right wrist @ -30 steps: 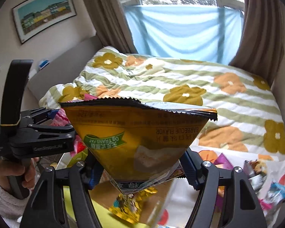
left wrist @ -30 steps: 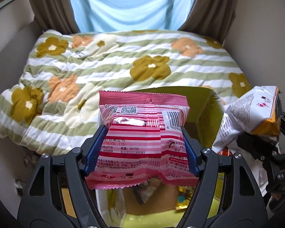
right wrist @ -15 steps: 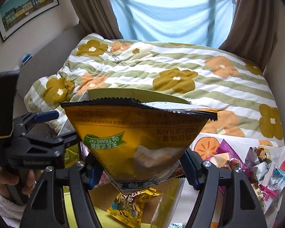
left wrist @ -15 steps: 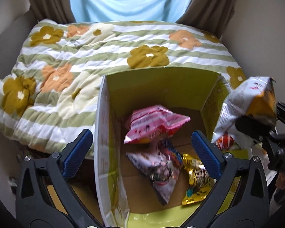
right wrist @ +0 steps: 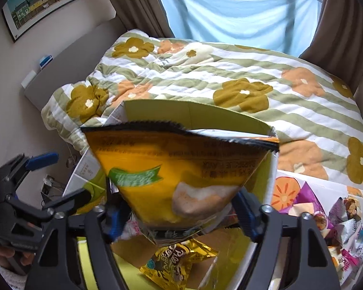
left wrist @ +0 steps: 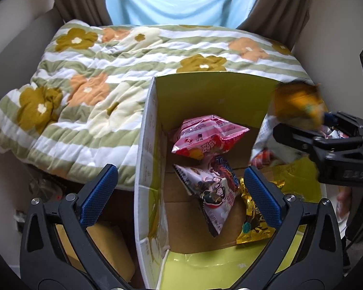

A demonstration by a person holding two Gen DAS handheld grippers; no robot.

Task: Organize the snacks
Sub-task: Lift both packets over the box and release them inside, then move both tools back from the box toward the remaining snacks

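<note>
An open yellow-green cardboard box (left wrist: pixel 205 89) stands at the bed's near edge. Inside lie a pink striped snack bag (left wrist: pixel 205 135), a white cartoon bag (left wrist: pixel 213 191) and a gold bag (left wrist: pixel 254 222). My left gripper (left wrist: pixel 179 193) is open and empty above the box's left wall. My right gripper (right wrist: pixel 181 212) is shut on an orange-yellow chip bag (right wrist: pixel 176 169), held over the box's right side; it shows blurred in the left wrist view (left wrist: pixel 297 106). The gold bag (right wrist: pixel 179 261) lies below it.
A floral striped quilt (left wrist: pixel 96 84) covers the bed behind the box. Several loose snack packs (right wrist: pixel 338 222) lie on a printed sheet at the right. A framed picture (right wrist: pixel 43 2) hangs on the left wall. Curtains (right wrist: pixel 242 12) hang behind.
My left gripper opened and dropped the pink striped bag into the box, then stayed open above it. My right gripper carried the chip bag left, closer over the box.
</note>
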